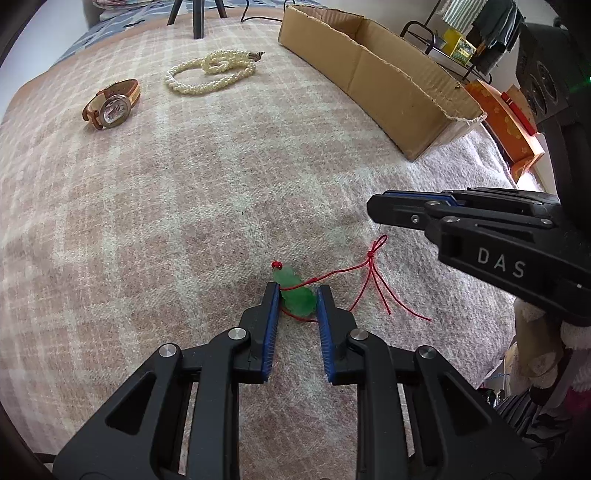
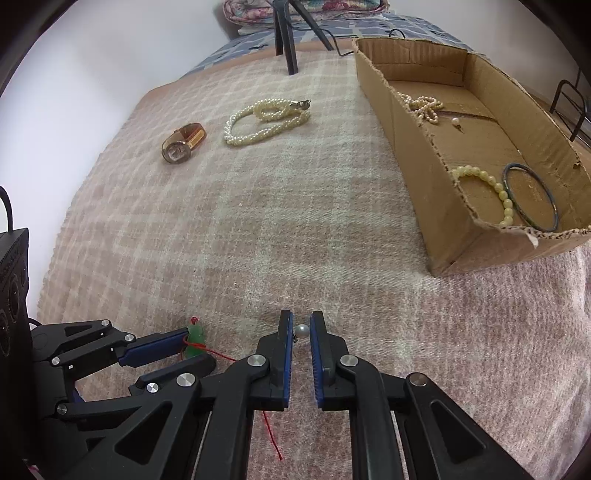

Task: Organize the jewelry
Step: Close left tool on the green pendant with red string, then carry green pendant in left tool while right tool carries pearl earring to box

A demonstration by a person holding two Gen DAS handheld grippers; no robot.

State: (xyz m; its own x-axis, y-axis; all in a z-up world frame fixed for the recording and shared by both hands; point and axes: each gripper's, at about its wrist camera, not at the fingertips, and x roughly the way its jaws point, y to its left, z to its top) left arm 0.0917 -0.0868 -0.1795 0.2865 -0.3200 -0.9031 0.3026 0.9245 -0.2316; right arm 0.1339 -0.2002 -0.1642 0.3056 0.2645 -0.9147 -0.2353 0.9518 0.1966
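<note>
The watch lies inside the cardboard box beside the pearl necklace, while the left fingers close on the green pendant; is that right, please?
Not quite: the watch lies on the blanket, outside the cardboard box, as the right wrist view shows. It is beside the pearl necklace, and the left fingers do close on the green pendant.

A: so what's the setup, a bed?

B: yeah, everything sits on a pink and cream plaid blanket [image 2: 295,229], with a blue patterned sheet [image 2: 229,51] poking out at the far end and a floral quilt [image 2: 306,7] folded past it

A: walls?

B: plain white wall [image 2: 110,74] on the left, soft even light. black tripod legs [image 2: 286,44] stand on the blanket, and a black metal rack [image 1: 443,44] sits off right
</note>
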